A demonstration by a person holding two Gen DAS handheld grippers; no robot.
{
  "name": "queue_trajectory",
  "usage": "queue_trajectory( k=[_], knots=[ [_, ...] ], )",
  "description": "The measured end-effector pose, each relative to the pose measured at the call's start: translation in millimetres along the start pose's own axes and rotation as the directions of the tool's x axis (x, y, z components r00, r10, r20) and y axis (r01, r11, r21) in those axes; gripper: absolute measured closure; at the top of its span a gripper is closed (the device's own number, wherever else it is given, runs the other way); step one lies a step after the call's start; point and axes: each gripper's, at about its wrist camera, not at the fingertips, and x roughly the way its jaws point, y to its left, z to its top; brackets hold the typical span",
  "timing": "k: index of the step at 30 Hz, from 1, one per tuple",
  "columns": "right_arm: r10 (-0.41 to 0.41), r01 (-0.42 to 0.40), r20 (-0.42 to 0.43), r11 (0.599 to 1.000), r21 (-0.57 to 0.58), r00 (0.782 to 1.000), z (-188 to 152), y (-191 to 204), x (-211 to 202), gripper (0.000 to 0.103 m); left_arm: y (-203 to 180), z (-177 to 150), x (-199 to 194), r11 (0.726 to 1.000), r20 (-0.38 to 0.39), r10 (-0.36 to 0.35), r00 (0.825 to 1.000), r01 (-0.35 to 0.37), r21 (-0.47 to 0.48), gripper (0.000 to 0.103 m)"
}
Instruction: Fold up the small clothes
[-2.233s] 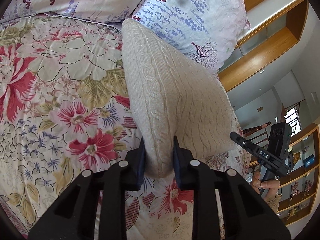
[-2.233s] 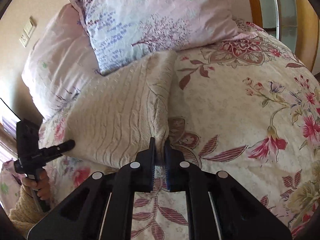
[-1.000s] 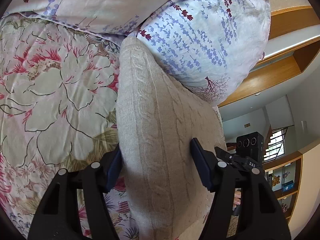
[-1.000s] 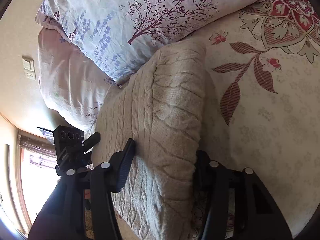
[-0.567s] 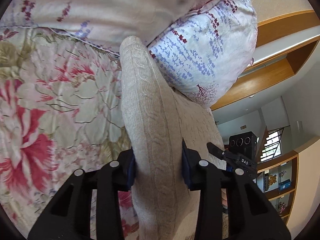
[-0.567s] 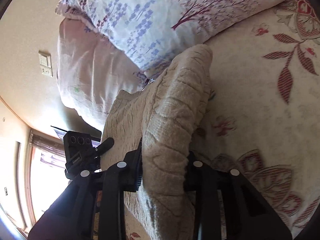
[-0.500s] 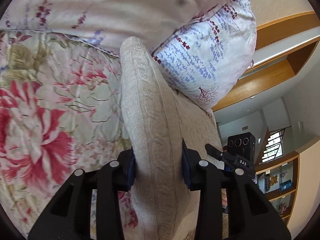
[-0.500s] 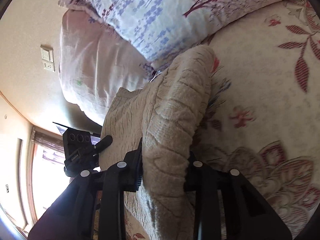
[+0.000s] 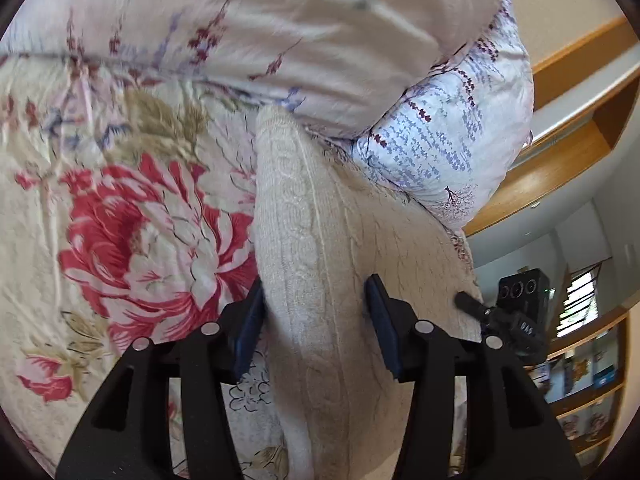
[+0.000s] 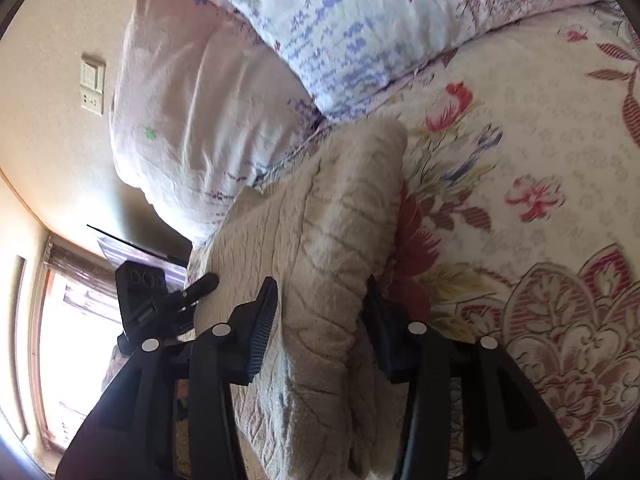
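Sweater (image 9: pixel 320 264) fold runs lengthwise toward the pillows (image 9: pixel 448 136); each hand-held gripper (image 9: pixel 314 312) (image 10: pixel 320 312) pinches an end.

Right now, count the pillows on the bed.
2. A pale pink pillow lies nearest the wall with the switch, and a white pillow with a lavender print sits beside it, both just beyond the knit sweater. Others may lie outside view.

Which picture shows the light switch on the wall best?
The right wrist view. The light switch sits on the tan wall at the left, beside the pink pillow, with its plate fully in sight. The left wrist view does not show it at all; there you see the beige knit sweater, pillows and wooden shelves instead.
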Motion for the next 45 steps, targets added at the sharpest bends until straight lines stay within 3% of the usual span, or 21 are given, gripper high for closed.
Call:
queue_trajectory(
  k=[2, 5, 7, 9, 11, 13, 15, 17, 19, 20, 22, 25, 28, 30, 32, 39, 42, 44, 45],
  knots=[
    [-0.016, 0.015, 0.053, 1.0, 0.012, 0.998, 9, -6, -11, 0.056, -17, -3, -15, 0.993, 0.086, 0.047, 0.995, -0.056, 0.1, 0.053],
    [-0.063, 0.063, 0.082, 0.998, 0.011, 0.995, 21, -10, -11, 0.06, -50, -14, -30, 0.964, 0.165, 0.025, 0.986, -0.067, 0.256, 0.048],
    [-0.087, 0.089, 0.095, 0.996, -0.017, 0.992, 27, -8, -3, 0.09, -72, -23, -29, 0.932, 0.169, 0.021, 0.985, -0.08, 0.354, 0.044],
    [-0.169, 0.178, 0.12, 0.982, -0.063, 0.978, 29, -3, 1, 0.093, -87, -30, -18, 0.903, 0.133, 0.033, 0.991, -0.087, 0.42, 0.044],
    [-0.267, 0.276, 0.113, 0.958, -0.074, 0.957, 27, -5, 9, 0.093, -92, -33, -2, 0.891, 0.086, 0.07, 0.994, -0.101, 0.443, 0.044],
    [-0.303, 0.31, 0.105, 0.949, -0.058, 0.947, 26, -10, 13, 0.093, -87, -36, 14, 0.892, 0.044, 0.116, 0.992, -0.124, 0.436, 0.044],
    [-0.33, 0.339, 0.104, 0.937, -0.084, 0.938, 25, -9, 13, 0.092, -85, -39, 22, 0.885, 0.055, 0.139, 0.989, -0.149, 0.44, 0.046],
    [-0.364, 0.377, 0.112, 0.918, -0.125, 0.925, 23, -1, 10, 0.086, -87, -42, 22, 0.877, 0.068, 0.157, 0.985, -0.171, 0.45, 0.046],
    [-0.39, 0.417, 0.17, 0.892, -0.174, 0.905, 15, 14, -2, 0.069, -87, -44, 12, 0.881, 0.085, 0.145, 0.986, -0.167, 0.443, 0.046],
    [-0.377, 0.416, 0.204, 0.886, -0.206, 0.904, 7, 23, -13, 0.067, -86, -46, 4, 0.882, 0.101, 0.143, 0.985, -0.173, 0.439, 0.044],
    [-0.318, 0.387, 0.257, 0.876, -0.288, 0.912, -12, 43, -29, 0.067, -84, -51, -11, 0.87, 0.151, 0.169, 0.974, -0.22, 0.442, 0.041],
    [-0.27, 0.358, 0.258, 0.84, -0.408, 0.928, -44, 68, -36, 0.067, -79, -61, -29, 0.838, 0.221, 0.242, 0.945, -0.318, 0.444, 0.037],
    [-0.311, 0.392, 0.242, 0.779, -0.49, 0.919, -73, 78, -25, 0.067, -72, -71, -36, 0.803, 0.25, 0.312, 0.916, -0.395, 0.446, 0.035],
    [-0.355, 0.435, 0.251, 0.733, -0.523, 0.901, -85, 82, -18, 0.066, -66, -77, -36, 0.79, 0.244, 0.341, 0.908, -0.417, 0.449, 0.033],
    [-0.393, 0.463, 0.248, 0.702, -0.541, 0.885, -92, 81, -12, 0.056, -60, -80, -31, 0.789, 0.218, 0.36, 0.907, -0.421, 0.448, 0.032],
    [-0.516, 0.572, 0.277, 0.595, -0.565, 0.81, -105, 75, 11, 0.049, -41, -85, -12, 0.825, 0.127, 0.382, 0.915, -0.399, 0.401, 0.023],
    [-0.523, 0.591, 0.301, 0.58, -0.561, 0.797, -108, 76, 12, 0.048, -32, -82, -12, 0.862, 0.101, 0.366, 0.925, -0.378, 0.338, 0.017],
    [-0.504, 0.594, 0.323, 0.599, -0.537, 0.801, -111, 81, 2, 0.045, -30, -85, -19, 0.882, 0.095, 0.344, 0.934, -0.356, 0.308, 0.017],
    [-0.482, 0.584, 0.332, 0.625, -0.517, 0.811, -113, 82, -7, 0.038, -30, -88, -24, 0.887, 0.097, 0.336, 0.937, -0.349, 0.302, 0.017]
  ],
)
